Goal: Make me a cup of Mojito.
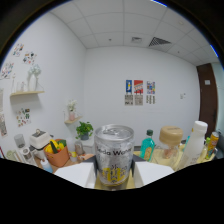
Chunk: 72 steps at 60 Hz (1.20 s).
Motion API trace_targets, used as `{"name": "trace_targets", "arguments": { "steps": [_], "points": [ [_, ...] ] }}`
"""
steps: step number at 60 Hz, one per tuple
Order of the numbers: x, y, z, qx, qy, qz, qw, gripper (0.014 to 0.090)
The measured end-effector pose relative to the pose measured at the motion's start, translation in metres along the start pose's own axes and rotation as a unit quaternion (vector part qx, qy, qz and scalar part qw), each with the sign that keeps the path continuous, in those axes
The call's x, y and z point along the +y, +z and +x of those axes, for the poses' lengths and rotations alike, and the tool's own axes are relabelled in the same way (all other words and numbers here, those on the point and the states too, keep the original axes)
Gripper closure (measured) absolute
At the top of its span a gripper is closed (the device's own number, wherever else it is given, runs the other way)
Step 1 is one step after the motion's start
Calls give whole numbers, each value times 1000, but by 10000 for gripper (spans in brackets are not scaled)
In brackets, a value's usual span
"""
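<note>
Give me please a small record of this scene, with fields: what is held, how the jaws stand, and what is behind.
held item: soda water can, upright, silver with a yellow lower band
gripper: jaws pressed on the can from both sides
can top: appears unopened
beyond, to one side: green glass bottle, jar with a tan lid, white bottle
beyond, to the other side: potted plant

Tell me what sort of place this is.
Probably an office room set up as a drinks corner: a panelled ceiling with an air vent, posters on a plain white wall, and bottles crowding the counter. The tool holds a soda can up in front of it all.
</note>
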State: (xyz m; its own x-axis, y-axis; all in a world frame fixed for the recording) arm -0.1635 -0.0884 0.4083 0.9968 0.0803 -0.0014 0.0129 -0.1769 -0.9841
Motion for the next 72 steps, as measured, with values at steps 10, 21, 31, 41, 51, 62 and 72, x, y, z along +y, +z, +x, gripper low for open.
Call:
{"name": "trace_targets", "arguments": {
  "steps": [10,21,31,41,51,62,72],
  "points": [
    [1,0,-1,-10,-2,-8,1000,519],
    [2,-4,-1,-18,-21,-17,999,530],
    [-7,-31,0,-34,-26,-1,999,530],
    [-20,-78,5,-53,-14,25,998,528],
    [1,-119,28,-53,2,30,998,529],
    [81,-130,58,-40,16,-8,999,533],
    [166,-121,77,-32,18,-47,998,531]
  ]
}}
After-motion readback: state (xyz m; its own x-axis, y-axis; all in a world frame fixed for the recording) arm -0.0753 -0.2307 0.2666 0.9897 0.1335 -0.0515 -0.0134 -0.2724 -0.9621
